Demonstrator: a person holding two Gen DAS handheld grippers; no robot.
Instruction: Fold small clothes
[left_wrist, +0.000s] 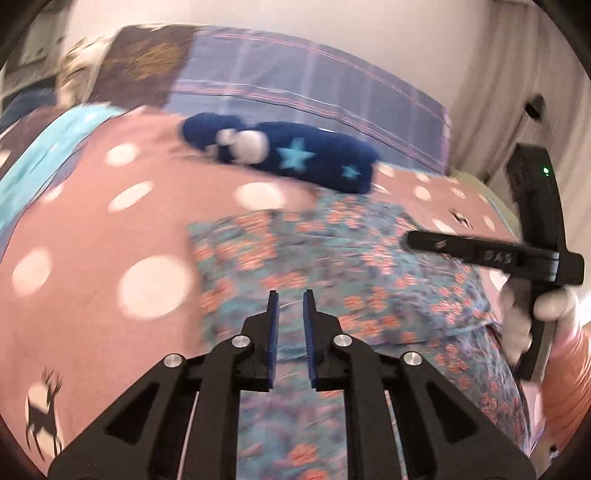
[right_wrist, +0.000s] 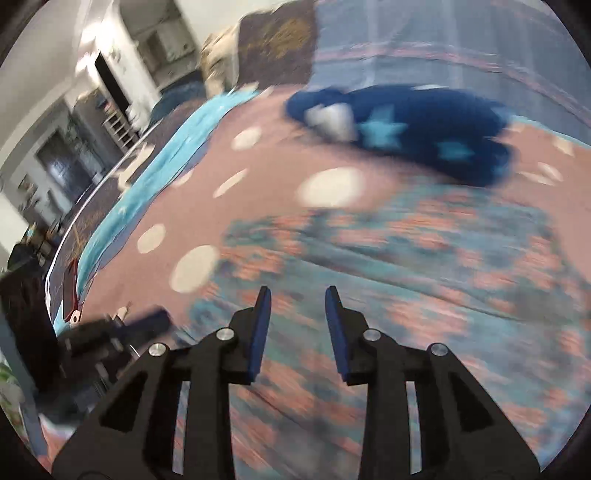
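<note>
On the bed, a floral garment (left_wrist: 332, 266) in teal and orange lies spread over a pink bedspread (left_wrist: 92, 229) printed with white dots. It appears roughly flattened, with a straight left edge and a fold line or seam running across its near portion. Both views are blurred, so finer detail of the layers cannot be read. Beyond the garment, near the far edge of the bedspread, lies a dark blue item with light blue stars (left_wrist: 295, 155), apparently another small garment. It is apart from both tools.

The left tool (left_wrist: 290, 310) hangs above the near part of the floral garment. Its jaws stand a narrow gap apart with nothing between the pads. The right tool (right_wrist: 297, 306) is likewise over the floral cloth. Its jaws stand wider than those of the left tool and are also empty. In the left wrist view the right tool appears at the right side, gripped by a hand (left_wrist: 532, 306).

Judged step: between folds. The cloth looks released, and neither tool has a hold on it.

The next move calls for the following:

1. Select an edge or corner of the floral garment for each tool.
2. Lower the pads to the cloth and close on the top layer only.
3. Carry both holds across evenly, so that the fold lands square.
</note>
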